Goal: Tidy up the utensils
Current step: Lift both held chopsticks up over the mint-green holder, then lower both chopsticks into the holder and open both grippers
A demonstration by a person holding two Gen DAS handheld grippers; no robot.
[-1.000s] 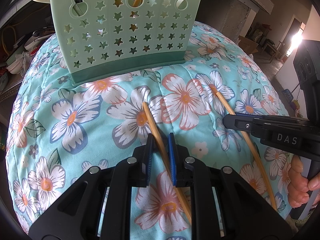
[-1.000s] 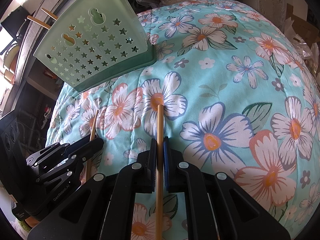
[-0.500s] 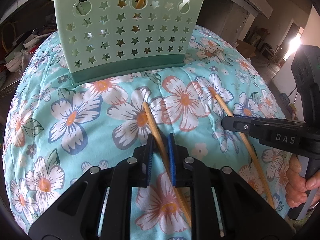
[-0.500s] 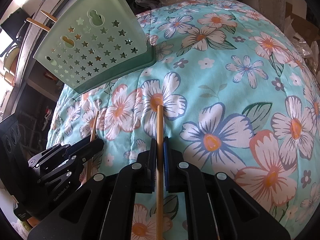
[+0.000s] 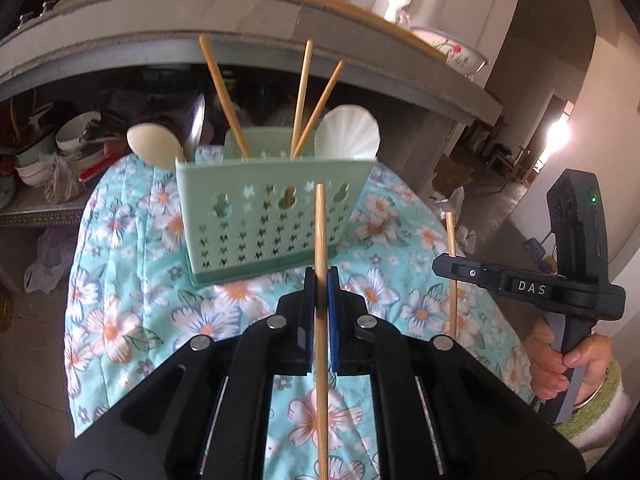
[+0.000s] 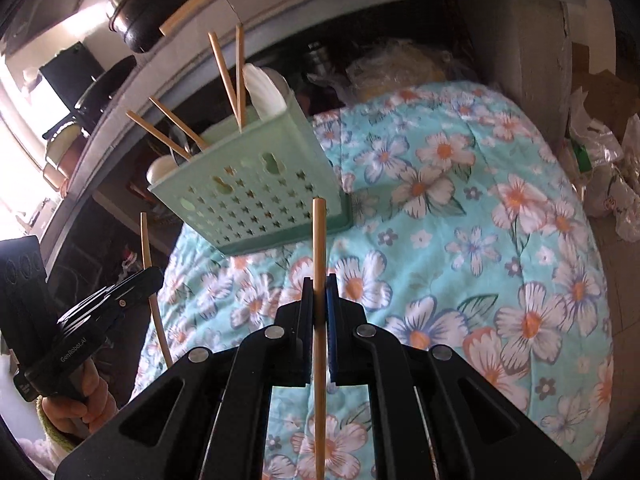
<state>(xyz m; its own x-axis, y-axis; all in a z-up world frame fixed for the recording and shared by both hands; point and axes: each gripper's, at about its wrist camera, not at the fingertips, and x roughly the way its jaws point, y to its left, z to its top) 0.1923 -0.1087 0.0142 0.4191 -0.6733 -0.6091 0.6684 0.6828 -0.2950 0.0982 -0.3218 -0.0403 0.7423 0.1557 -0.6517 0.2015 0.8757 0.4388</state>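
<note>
My left gripper [image 5: 320, 280] is shut on a wooden chopstick [image 5: 321, 232] and holds it lifted off the cloth, tip pointing at the green star-holed utensil basket [image 5: 264, 220]. My right gripper [image 6: 319, 288] is shut on a second chopstick [image 6: 319, 240], also lifted, in front of the basket [image 6: 256, 204]. The basket holds several chopsticks [image 5: 224, 96], white spoons [image 5: 154, 148] and a white scoop [image 5: 348, 132]. The right gripper [image 5: 456, 270] shows at the right of the left wrist view; the left gripper [image 6: 148, 280] shows at the left of the right wrist view.
The basket stands on a table covered by a teal flowered cloth [image 6: 480, 220]. A concrete shelf [image 5: 280, 40] overhangs behind it, with bowls and clutter [image 5: 72, 140] underneath. Bags and boxes [image 6: 600, 160] lie on the floor at the right.
Both grippers have risen off the cloth, each lifting its chopstick. Both views have tilted up, so the basket's top and the shelf now show.
</note>
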